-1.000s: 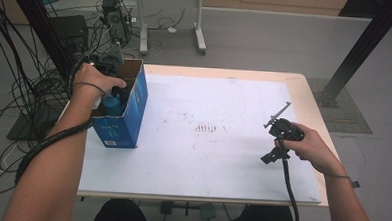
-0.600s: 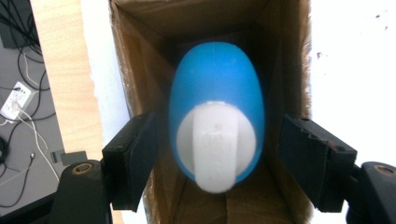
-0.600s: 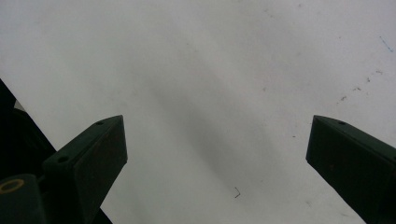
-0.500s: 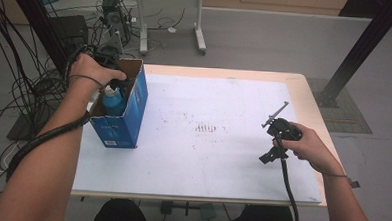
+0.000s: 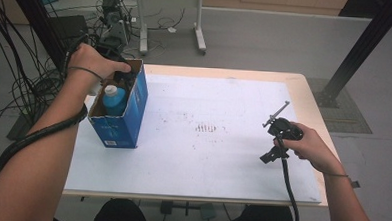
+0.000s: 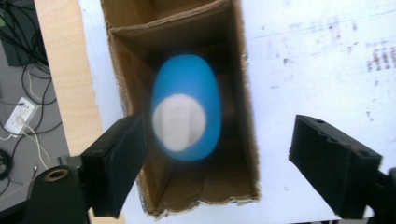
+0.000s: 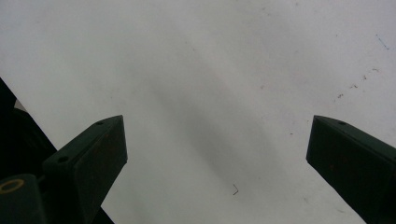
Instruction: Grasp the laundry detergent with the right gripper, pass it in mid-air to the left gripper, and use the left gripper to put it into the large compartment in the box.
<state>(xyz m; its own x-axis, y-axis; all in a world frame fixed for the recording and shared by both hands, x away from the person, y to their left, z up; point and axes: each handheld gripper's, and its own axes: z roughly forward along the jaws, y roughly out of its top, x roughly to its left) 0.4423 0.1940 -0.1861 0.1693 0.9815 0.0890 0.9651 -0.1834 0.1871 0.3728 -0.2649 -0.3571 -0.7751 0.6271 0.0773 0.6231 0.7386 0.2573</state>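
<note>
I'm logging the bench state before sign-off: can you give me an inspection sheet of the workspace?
Surface: white sheet on a wooden table, with dark speckled marks near the middle.
Job's things: blue bottle with a white cap, upright inside the open blue cardboard box at the table's left.
Clutter: nothing seen.
Grippers: left gripper above the box, its fingers just opened and apart from the bottle; right gripper open over bare sheet.
Cables: black cable trailing from the right gripper; another along the left forearm.
Surroundings: grey floor, cable tangle at left, desk legs behind.
</note>
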